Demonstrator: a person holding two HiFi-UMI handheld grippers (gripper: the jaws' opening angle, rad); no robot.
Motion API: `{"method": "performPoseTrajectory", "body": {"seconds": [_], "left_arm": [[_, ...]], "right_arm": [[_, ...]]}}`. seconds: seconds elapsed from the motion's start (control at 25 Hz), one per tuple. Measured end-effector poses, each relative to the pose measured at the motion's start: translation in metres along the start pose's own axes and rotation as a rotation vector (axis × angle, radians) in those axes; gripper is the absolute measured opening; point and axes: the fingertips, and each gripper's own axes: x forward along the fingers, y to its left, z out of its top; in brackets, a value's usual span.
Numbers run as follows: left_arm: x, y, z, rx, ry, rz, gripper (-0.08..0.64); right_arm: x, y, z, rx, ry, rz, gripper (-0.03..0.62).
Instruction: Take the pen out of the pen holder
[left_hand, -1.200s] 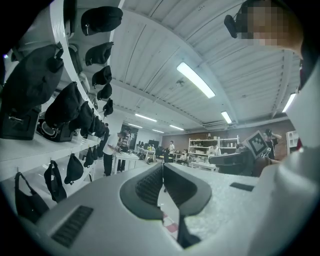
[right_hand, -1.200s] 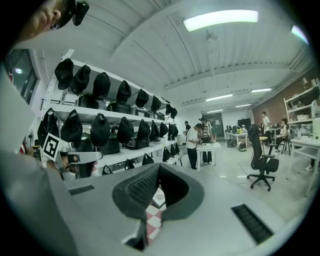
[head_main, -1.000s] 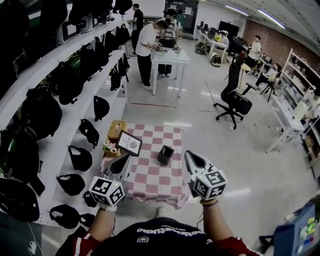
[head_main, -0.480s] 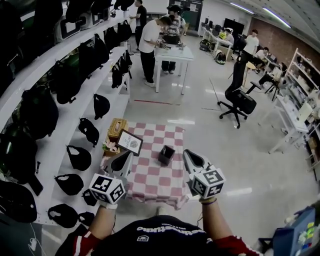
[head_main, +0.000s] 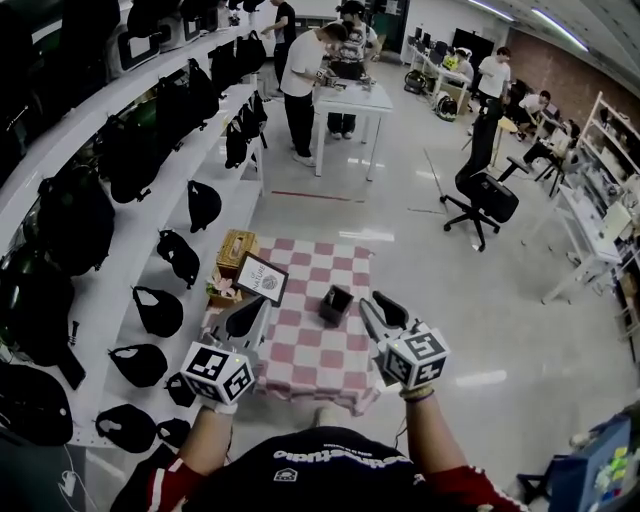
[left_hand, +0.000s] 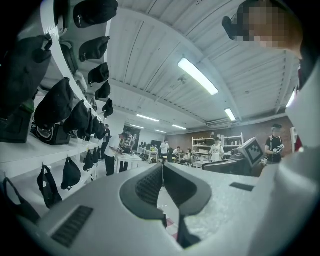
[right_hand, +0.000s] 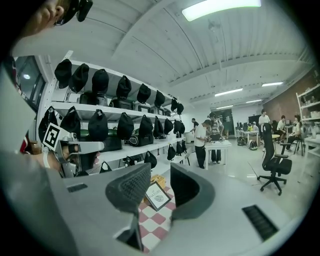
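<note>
A small black pen holder (head_main: 335, 303) stands on the pink-and-white checkered table (head_main: 320, 350), to the right of its middle. Any pen in it is too small to make out. My right gripper (head_main: 376, 308) hovers just right of the holder, level with its near side and apart from it. Its jaws are opening, with nothing between them (right_hand: 160, 172). My left gripper (head_main: 248, 320) hangs over the table's left edge, its pads meeting with nothing held (left_hand: 162, 170). The holder appears in neither gripper view.
A framed sign (head_main: 262, 279) leans at the table's left, beside a wicker box (head_main: 236, 252) and small flowers (head_main: 220, 292). Shelves of black bags (head_main: 120, 200) run along the left. People stand at a white table (head_main: 345, 100) beyond. An office chair (head_main: 485, 190) is at right.
The right gripper's jaws have parted from shut. Both grippers have edged forward over the table, the right one closer to the pen holder.
</note>
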Motion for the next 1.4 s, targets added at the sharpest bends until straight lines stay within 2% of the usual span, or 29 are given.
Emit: {"method": "performPoseTrajectory", "body": {"seconds": [0.24,0.64,1.0,1.4], "left_arm": [[0.012,-0.003,-0.005,0.023,0.013,-0.009,0.008],[0.031,0.01,-0.015,0.037,0.018,0.036,0.008],[0.046,0.014,-0.034,0.014,0.048,0.086,0.008],[0.057,0.015,-0.051,-0.001,0.077,0.142,0.008]], "right_arm": [[0.011,-0.015,-0.021,0.017,0.034,0.025,0.113],[0.045,-0.051,-0.065,0.007,0.115,0.034,0.109],[0.088,-0.073,-0.127,-0.03,0.257,0.078,0.106],[0.13,-0.083,-0.186,-0.034,0.364,0.153,0.106]]}}
